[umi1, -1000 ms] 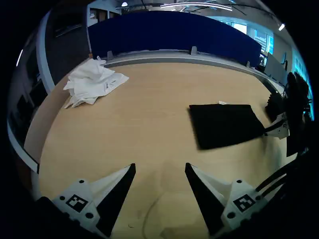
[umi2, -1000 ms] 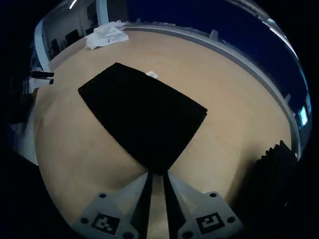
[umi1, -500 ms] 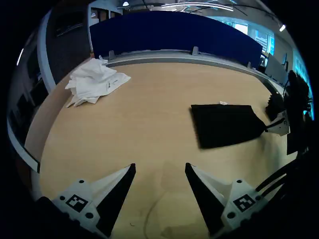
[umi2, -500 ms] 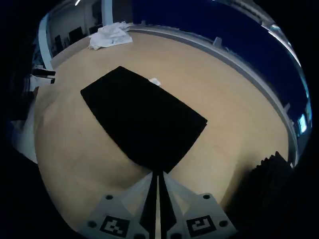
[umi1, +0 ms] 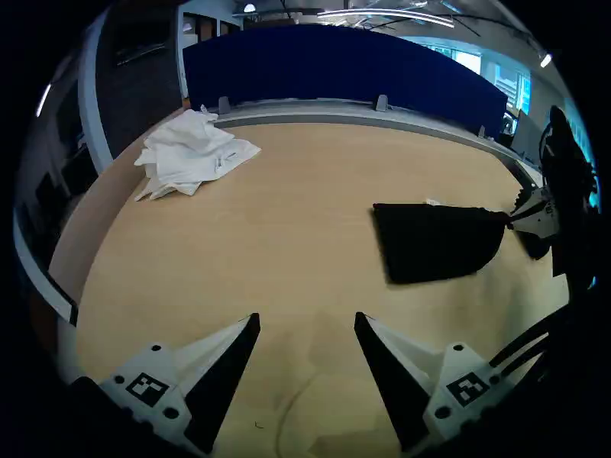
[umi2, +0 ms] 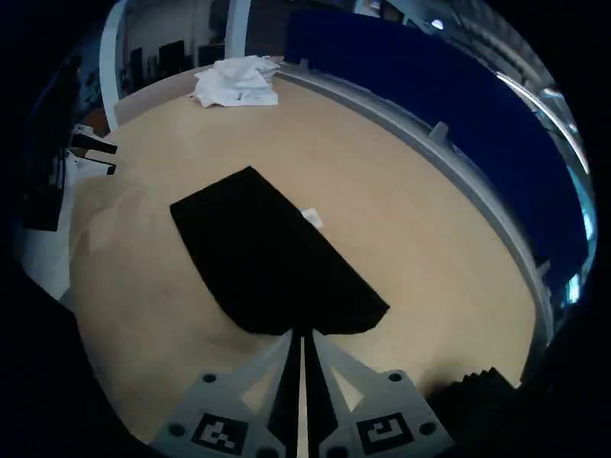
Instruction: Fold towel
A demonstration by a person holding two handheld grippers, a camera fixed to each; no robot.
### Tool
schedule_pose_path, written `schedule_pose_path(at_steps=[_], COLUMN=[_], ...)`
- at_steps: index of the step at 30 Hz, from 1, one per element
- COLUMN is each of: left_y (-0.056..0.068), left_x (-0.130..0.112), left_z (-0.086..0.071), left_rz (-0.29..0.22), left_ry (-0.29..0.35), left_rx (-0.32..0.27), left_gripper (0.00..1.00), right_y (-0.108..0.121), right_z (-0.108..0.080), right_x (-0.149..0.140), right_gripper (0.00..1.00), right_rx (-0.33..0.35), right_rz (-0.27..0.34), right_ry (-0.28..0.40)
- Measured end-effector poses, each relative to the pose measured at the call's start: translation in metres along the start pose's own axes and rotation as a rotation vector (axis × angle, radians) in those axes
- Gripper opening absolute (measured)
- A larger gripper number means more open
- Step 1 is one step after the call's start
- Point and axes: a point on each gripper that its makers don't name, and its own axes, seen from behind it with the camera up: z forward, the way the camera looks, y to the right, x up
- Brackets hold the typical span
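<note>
A black towel (umi1: pixel 435 240) (umi2: pixel 267 259) lies on the light wooden table (umi1: pixel 290 206), right of centre in the left gripper view. My right gripper (umi2: pixel 303 336) is shut on the towel's near corner and holds it raised, so the near part of the cloth hangs up off the table. That gripper (umi1: pixel 535 214) also shows far right in the left gripper view, at the towel's lifted corner. A small white tag (umi2: pixel 311 217) peeks out at the towel's far edge. My left gripper (umi1: pixel 305 320) hangs open over bare table, well short of the towel.
A crumpled pile of white cloths (umi1: pixel 191 153) (umi2: pixel 237 80) sits near the table's far left corner. A blue partition (umi1: pixel 344 65) runs along the table's back edge. A dark ribbed object (umi2: pixel 477 382) lies at the table's right end.
My right gripper went from slightly apart to shut on the towel's near corner, then rose with it, pulling that corner up. The left gripper stayed open and barely shifted.
</note>
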Motion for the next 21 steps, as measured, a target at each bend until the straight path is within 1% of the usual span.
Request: schedule_pose_path(at_steps=[11, 15, 21], left_y=[-0.006, -0.006, -0.008], left_x=[-0.004, -0.006, -0.006], left_z=[-0.007, -0.008, -0.011], left_rz=[-0.035, -0.043, -0.046], left_ry=[0.006, 0.006, 0.006], left_rx=[0.005, 0.002, -0.001], left_gripper=[0.92, 0.92, 0.92], right_y=[-0.016, -0.024, -0.032], right_z=[0.005, 0.007, 0.012], right_x=[0.067, 0.082, 0.087], right_gripper=[0.03, 0.03, 0.03], right_rx=[0.017, 0.028, 0.042], right_rz=[-0.105, -0.13, -0.142], right_ry=[0.063, 0.075, 0.074])
